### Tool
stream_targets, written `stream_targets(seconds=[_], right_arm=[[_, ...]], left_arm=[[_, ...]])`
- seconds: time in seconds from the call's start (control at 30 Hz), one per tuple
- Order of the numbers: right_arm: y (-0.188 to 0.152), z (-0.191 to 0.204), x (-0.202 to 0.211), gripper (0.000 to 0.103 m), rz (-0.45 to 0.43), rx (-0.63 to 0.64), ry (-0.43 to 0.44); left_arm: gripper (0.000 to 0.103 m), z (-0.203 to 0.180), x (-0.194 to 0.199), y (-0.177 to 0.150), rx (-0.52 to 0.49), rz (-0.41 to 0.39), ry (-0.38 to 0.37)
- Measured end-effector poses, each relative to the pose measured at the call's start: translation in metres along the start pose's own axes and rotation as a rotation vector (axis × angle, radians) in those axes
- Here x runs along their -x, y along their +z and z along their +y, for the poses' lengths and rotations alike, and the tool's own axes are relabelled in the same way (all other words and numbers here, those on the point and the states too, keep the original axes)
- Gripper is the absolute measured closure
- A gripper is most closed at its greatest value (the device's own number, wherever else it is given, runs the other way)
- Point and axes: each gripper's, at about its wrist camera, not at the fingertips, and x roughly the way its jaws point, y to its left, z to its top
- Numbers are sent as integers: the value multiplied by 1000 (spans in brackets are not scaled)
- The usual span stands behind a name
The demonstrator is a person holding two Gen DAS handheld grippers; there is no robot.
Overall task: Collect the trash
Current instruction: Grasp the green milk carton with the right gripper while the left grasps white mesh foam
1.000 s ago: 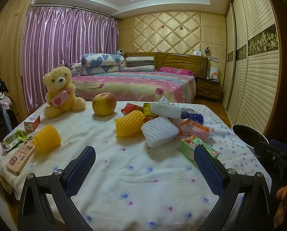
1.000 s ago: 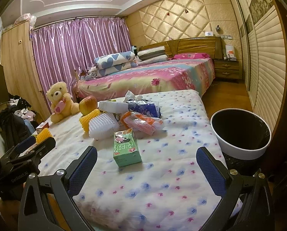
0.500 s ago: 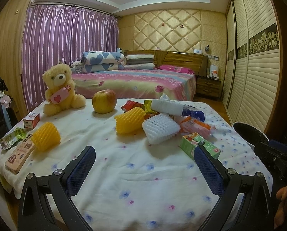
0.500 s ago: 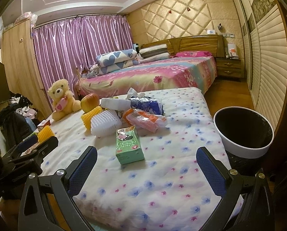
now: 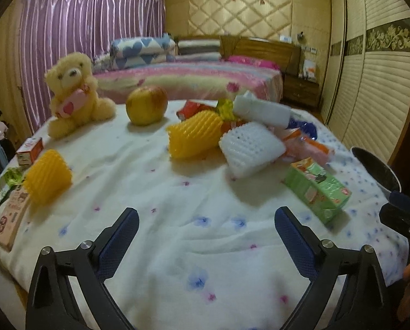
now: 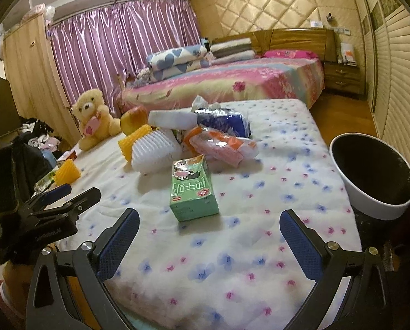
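A green milk carton (image 6: pixel 192 189) lies on the flowered cloth just ahead of my open, empty right gripper (image 6: pixel 209 236); it also shows in the left wrist view (image 5: pixel 316 189). Behind it lie a white foam net (image 6: pixel 155 151), a yellow foam net (image 5: pixel 195 137), an orange wrapper (image 6: pixel 221 144), a blue packet (image 6: pixel 224 122) and a white block (image 5: pixel 262 110). A black bin with a white rim (image 6: pixel 371 176) stands right of the table. My left gripper (image 5: pixel 206 240) is open and empty above the cloth's front.
A teddy bear (image 5: pixel 73 93) and an apple (image 5: pixel 147 106) sit at the back. Another yellow foam net (image 5: pixel 48 177), a small red box (image 5: pixel 30 151), a pink box (image 5: pixel 11 220) and a green wrapper (image 5: pixel 1 187) lie at the left edge. A bed (image 6: pixel 232 79) stands behind.
Both grippers have moved forward and slightly down toward the table; the items loom larger. Both stay open and empty.
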Motion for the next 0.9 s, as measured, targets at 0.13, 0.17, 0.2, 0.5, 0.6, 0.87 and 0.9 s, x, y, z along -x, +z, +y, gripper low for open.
stream_targets(seconds=[0.13, 0.17, 0.2, 0.5, 0.6, 0.87, 0.9], right_arm=[[6, 2, -17, 6, 39, 15, 18], [6, 2, -21, 10, 49, 17, 21], [7, 2, -26, 12, 60, 18, 24], [12, 5, -62, 25, 160, 22, 48], [16, 6, -70, 26, 175, 29, 49], [21, 4, -83, 49, 211, 39, 58], [21, 3, -83, 49, 210, 36, 64]], left_arm=[[7, 2, -24, 14, -4, 37, -27], [8, 2, -28, 17, -8, 44, -30], [8, 1, -33, 20, -12, 52, -33], [19, 0, -72, 40, -40, 84, -65], [27, -2, -82, 46, -40, 112, -82], [89, -8, -106, 55, -50, 166, -126], [91, -9, -106, 54, -54, 166, -135]])
